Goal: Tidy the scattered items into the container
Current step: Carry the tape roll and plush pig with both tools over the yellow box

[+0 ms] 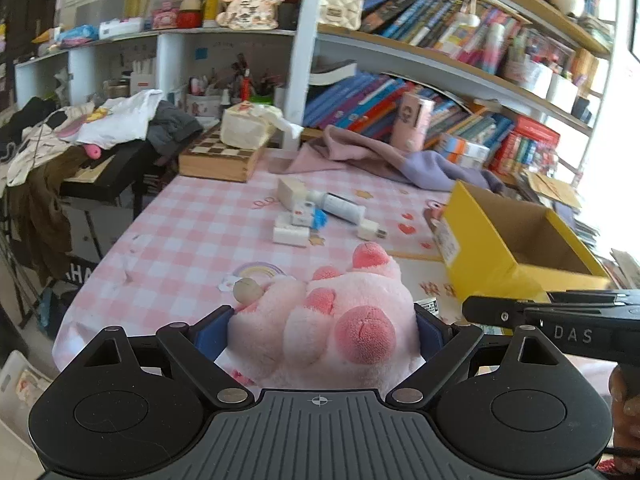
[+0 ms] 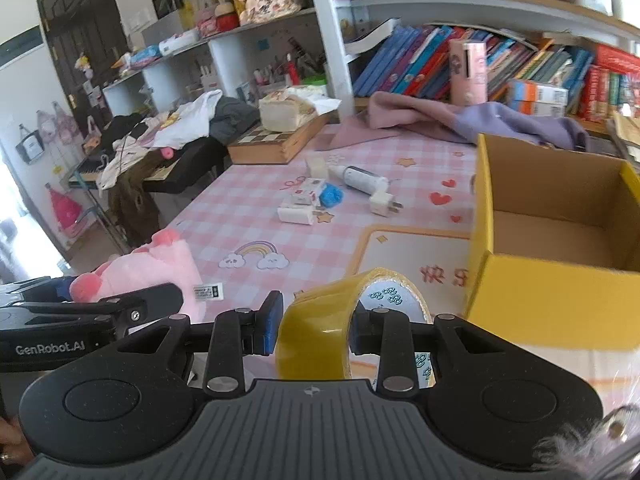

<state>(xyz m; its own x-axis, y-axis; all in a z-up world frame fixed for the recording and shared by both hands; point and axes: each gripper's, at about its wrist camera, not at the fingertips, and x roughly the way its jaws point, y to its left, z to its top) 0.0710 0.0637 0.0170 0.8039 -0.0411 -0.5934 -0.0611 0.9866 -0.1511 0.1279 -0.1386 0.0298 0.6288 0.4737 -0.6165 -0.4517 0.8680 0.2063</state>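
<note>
Several small items (image 2: 332, 196) mid-table, yellow box (image 2: 552, 256) beside (open), chessboard (image 2: 276, 142) behind

My left tongs (image 1: 322, 330) are black with blue pads, closed on a pale pink plush paw (image 1: 340, 312) with deeper pink toe pads. My right tongs (image 2: 314, 330), black and blue too, pinch a yellow tape roll (image 2: 320, 332). At right is a yellow box (image 2: 560, 280), brown inside. The tablecloth (image 2: 240, 216) is pink-and-white check with a rainbow, red hearts and stars. Centre frame lies a white charger (image 2: 382, 202) beside something blue (image 2: 331, 195).
</note>
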